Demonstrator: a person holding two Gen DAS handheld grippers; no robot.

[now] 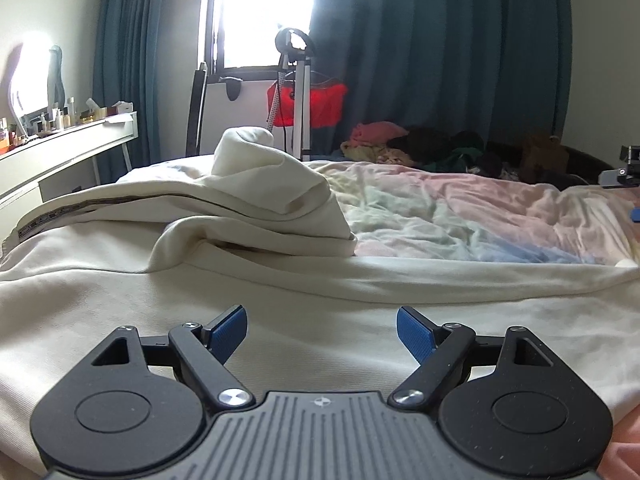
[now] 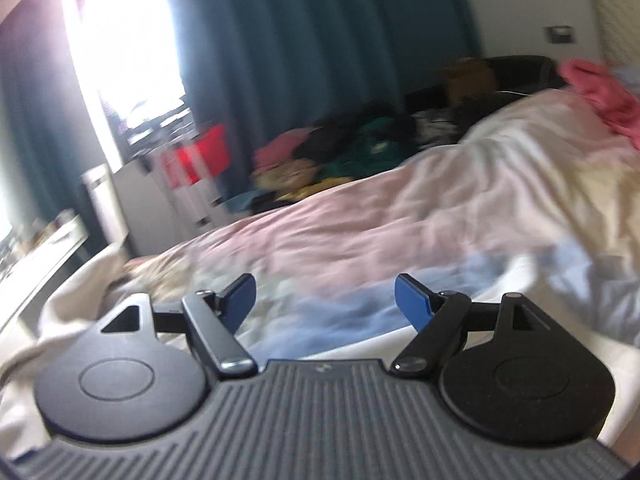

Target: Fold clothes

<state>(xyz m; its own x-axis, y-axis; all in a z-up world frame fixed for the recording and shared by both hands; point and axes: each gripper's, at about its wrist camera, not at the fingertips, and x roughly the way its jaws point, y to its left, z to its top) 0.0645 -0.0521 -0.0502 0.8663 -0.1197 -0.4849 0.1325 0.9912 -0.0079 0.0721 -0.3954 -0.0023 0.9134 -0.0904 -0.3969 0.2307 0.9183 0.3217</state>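
A cream garment (image 1: 168,272) lies spread over the near part of the bed, with a bunched fold (image 1: 264,184) raised at the middle left. My left gripper (image 1: 322,330) is open and empty, low over the flat cream cloth. My right gripper (image 2: 325,300) is open and empty above the pastel bedcover (image 2: 360,236); this view is motion-blurred. An edge of the cream garment (image 2: 60,312) shows at its lower left. Part of the right gripper (image 1: 624,172) shows at the far right edge of the left wrist view.
A pile of mixed clothes (image 1: 420,148) lies at the bed's far side, also in the right wrist view (image 2: 340,148). A pink cloth (image 2: 600,92) lies at the upper right. A white dresser (image 1: 68,148) stands left. A rack with a red bag (image 1: 312,104) stands by the window.
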